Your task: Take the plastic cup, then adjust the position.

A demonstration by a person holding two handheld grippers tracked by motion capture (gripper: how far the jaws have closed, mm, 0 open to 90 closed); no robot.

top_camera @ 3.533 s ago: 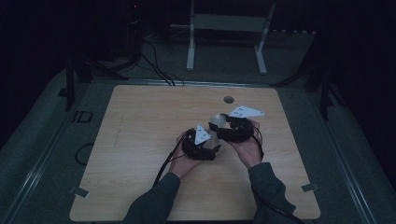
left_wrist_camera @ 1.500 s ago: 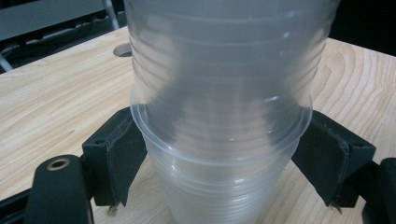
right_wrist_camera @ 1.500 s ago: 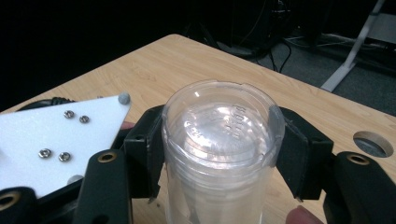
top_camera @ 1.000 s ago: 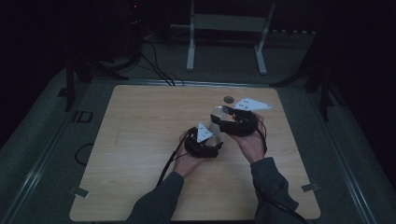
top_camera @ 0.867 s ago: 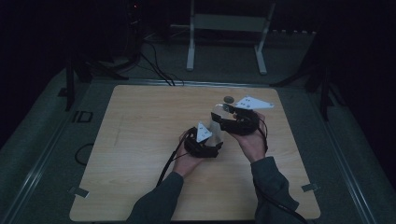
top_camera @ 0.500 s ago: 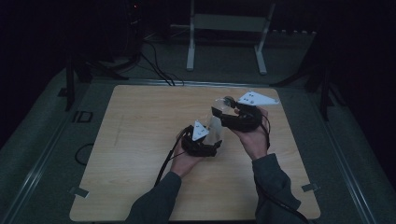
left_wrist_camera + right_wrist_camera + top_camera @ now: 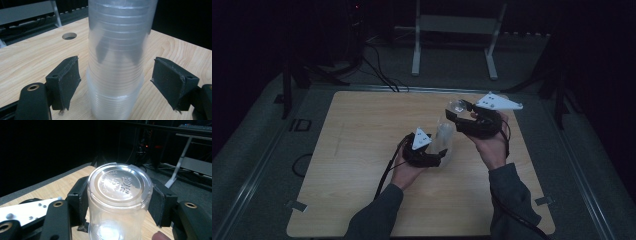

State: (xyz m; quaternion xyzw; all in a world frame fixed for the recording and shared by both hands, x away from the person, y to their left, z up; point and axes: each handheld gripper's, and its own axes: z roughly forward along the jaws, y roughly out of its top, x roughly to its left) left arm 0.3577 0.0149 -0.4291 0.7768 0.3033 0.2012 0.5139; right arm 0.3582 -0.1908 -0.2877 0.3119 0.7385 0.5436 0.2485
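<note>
A stack of clear plastic cups point(image 7: 445, 134), upturned, hangs tilted above the wooden table point(image 7: 362, 150) between both hands. My right gripper point(image 7: 458, 113) is shut on the stack's upper end; in the right gripper view both pads press the sides of the top cup point(image 7: 120, 182) just under its embossed base. My left gripper point(image 7: 440, 154) sits around the lower end. In the left gripper view the cups point(image 7: 117, 62) stand between the pads point(image 7: 67, 82) with a gap on each side. These jaws have just been closing and stay apart from the cups.
A round hole point(image 7: 69, 36) is cut in the table top beyond the cups. Behind the table stand a grey metal frame point(image 7: 452, 25) and dark cables point(image 7: 377, 65) on the floor. The surroundings are dark.
Both hands have risen a little. The right gripper has carried the top of the stack up and away from the person; the left gripper has followed below it.
</note>
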